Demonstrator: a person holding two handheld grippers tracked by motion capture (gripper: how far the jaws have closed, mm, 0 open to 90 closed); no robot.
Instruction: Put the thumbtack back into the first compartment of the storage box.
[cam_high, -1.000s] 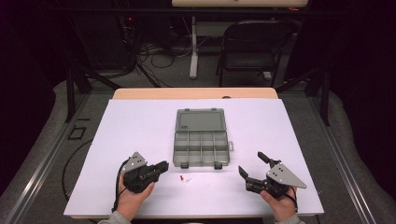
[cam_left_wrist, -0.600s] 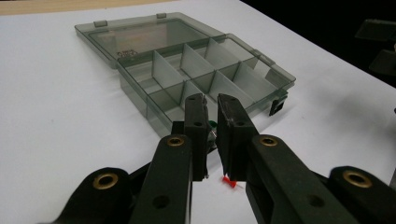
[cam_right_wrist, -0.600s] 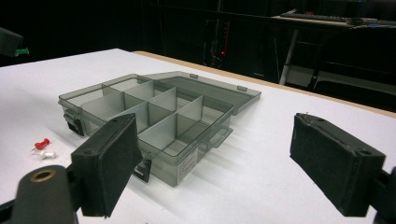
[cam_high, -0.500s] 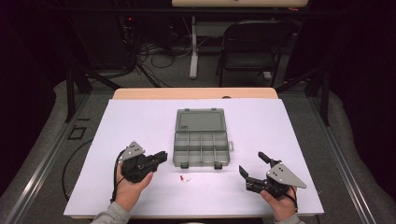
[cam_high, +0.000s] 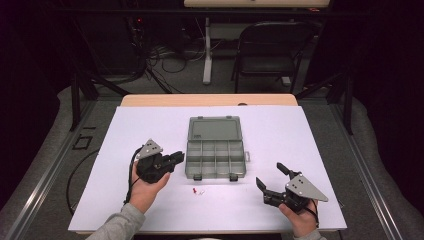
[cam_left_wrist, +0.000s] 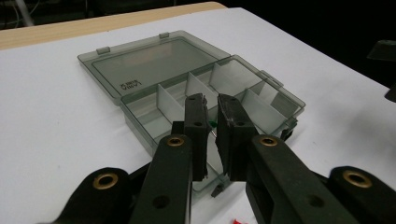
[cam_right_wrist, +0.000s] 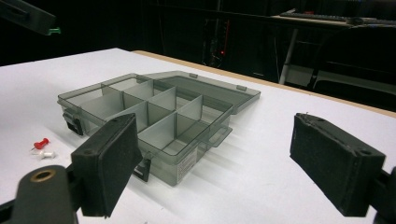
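The left claw is clenched on what looks like a small green plastic pushpin. Only a sliver of green shows between the pads in the left gripper view, so the shape is partly a guess. From the right gripper view the same green tip sticks out of the closed jaws, held above the white worktop.

The translucent grey plastic organiser box lies open in the middle of the worktop. Its lid is folded flat on the far side, and its tray of divided compartments runs across, left to right. The left claw's tips point at the tray's left end and sit just beside its wall, so the near-left compartments lie straight ahead of them and a little below. As I judge it, the coming move is a short carry inward over that wall, then a release.

The right claw is released, its jaws wide apart. It rests well apart from the box, near the worktop's right front. The left hand is clearly the nearer one.

A small red pushpin and a small white pushpin lie together on the worktop, just in front of the tray.
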